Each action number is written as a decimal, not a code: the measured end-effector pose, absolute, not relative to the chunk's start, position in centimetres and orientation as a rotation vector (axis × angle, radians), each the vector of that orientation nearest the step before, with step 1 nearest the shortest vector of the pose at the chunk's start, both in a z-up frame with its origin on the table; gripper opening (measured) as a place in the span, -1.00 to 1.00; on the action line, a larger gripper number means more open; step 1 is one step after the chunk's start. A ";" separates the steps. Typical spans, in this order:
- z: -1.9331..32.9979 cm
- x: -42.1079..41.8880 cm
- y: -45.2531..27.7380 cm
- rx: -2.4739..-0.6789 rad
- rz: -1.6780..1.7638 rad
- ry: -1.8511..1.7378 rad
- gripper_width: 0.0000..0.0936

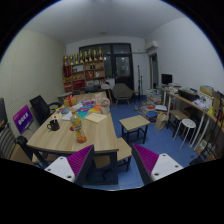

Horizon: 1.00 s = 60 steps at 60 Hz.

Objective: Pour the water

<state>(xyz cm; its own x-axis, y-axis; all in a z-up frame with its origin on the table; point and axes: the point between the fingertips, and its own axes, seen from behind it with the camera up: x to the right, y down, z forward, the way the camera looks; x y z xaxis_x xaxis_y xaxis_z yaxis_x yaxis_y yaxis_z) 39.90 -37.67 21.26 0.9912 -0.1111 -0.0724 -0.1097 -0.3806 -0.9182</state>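
Observation:
My gripper (112, 166) is open and empty, held high above the blue floor and well back from the table. Its magenta pads (80, 158) stand wide apart. Beyond the fingers, to the left, a long wooden table (95, 135) carries a dark mug (52, 125), a small orange and yellow container (75, 125) and several other small items (85, 105) toward its far end. They are too small to tell apart. Nothing is between the fingers.
Black chairs (40, 106) stand along the table's left side. A small wooden side table (134, 123) stands on the floor to the right of it. A desk with a monitor (167, 78) and a white stool (185, 125) are at the right. Shelves (85, 66) line the back wall.

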 end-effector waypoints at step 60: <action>6.3 21.0 -1.2 -1.768 -0.131 0.212 0.66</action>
<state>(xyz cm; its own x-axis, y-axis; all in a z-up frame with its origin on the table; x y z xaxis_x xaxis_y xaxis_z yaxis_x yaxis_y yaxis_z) 20.98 -1.22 6.27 0.9764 -0.2140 -0.0278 -0.0709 -0.1961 -0.9780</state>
